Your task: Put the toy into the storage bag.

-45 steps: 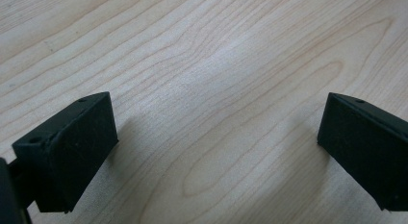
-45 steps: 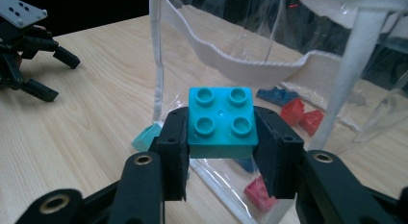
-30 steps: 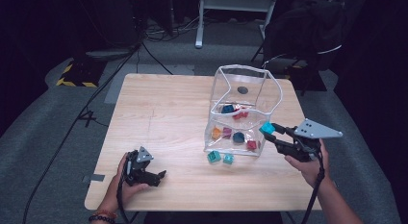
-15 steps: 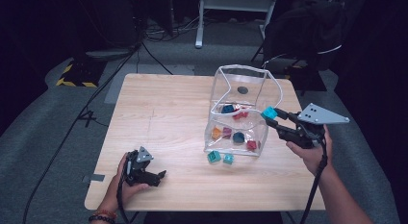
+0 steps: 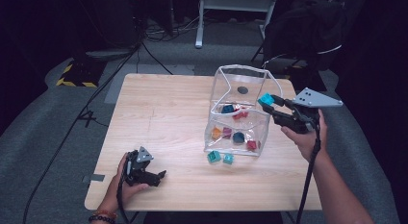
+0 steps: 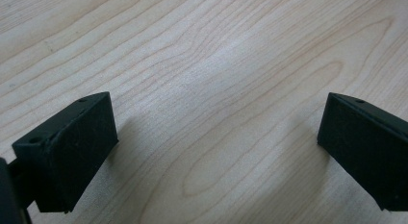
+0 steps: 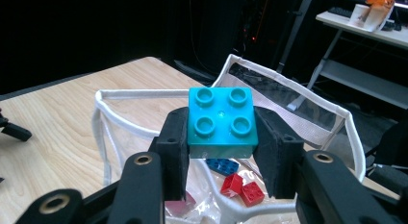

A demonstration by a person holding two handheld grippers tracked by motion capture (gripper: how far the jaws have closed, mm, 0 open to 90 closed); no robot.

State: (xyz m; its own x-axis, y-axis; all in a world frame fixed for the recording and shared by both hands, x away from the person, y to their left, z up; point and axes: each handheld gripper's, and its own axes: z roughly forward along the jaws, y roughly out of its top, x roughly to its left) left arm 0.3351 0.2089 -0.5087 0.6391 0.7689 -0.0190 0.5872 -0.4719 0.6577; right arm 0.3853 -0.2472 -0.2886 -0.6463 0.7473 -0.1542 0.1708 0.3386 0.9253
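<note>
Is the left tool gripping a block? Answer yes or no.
No: in the left gripper view, the left tool stands open over bare table.

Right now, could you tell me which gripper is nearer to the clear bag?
The right gripper: it holds a teal block at the clear bag's rim. The left gripper rests open on the table, well off to the bag's left.
</note>
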